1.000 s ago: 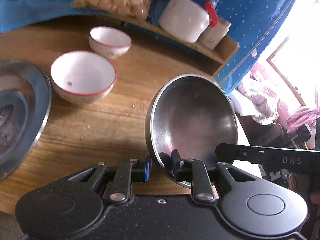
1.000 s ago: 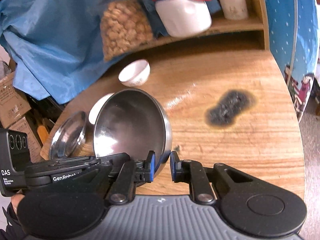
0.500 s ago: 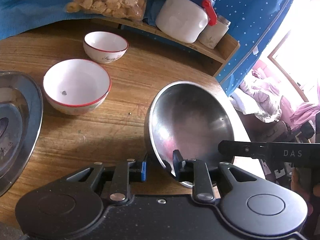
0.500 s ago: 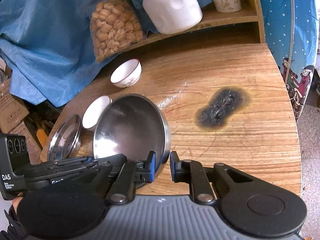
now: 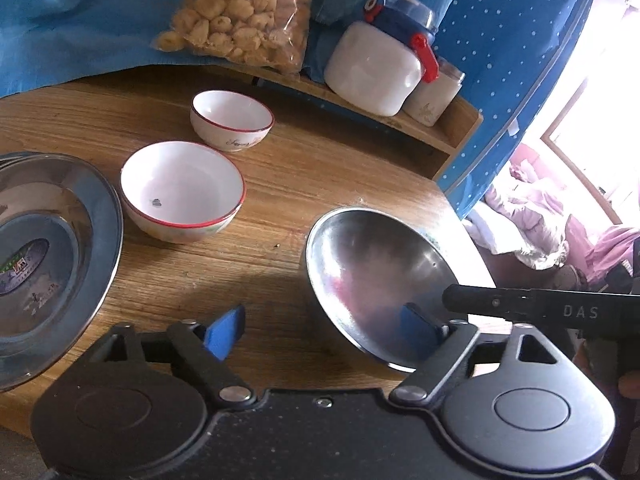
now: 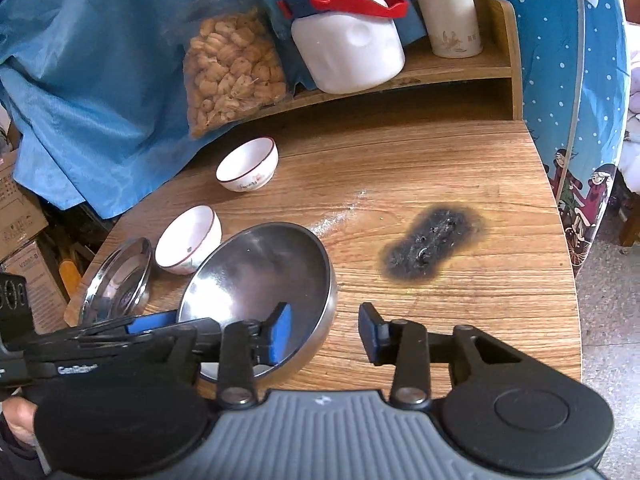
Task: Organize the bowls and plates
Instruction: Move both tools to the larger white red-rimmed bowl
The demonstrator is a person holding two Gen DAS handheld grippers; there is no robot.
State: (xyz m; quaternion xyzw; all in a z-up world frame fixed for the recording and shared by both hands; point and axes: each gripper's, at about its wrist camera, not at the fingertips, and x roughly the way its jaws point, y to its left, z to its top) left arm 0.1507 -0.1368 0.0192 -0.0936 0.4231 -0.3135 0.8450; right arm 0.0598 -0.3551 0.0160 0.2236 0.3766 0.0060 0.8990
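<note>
A steel bowl [image 5: 376,280] sits on the wooden table near its front edge; it also shows in the right wrist view [image 6: 264,280]. My left gripper [image 5: 320,330] is open, its jaws spread on either side of the bowl's near rim. My right gripper [image 6: 326,334] is open too, with one finger inside the bowl and one outside. A larger white bowl with a red rim [image 5: 182,192] and a smaller one [image 5: 232,120] stand further back. A steel plate [image 5: 48,256] lies at the left.
A wooden shelf [image 6: 460,68] at the back holds a white jar with a blue lid [image 6: 344,44], a white cup [image 6: 452,16] and a bag of snacks [image 6: 232,72]. A burnt black patch [image 6: 432,244] marks the table. The table's right edge [image 6: 572,280] drops off.
Both grippers have opened and let go of the steel bowl's rim. The bowl has come down from its tilt onto the table.
</note>
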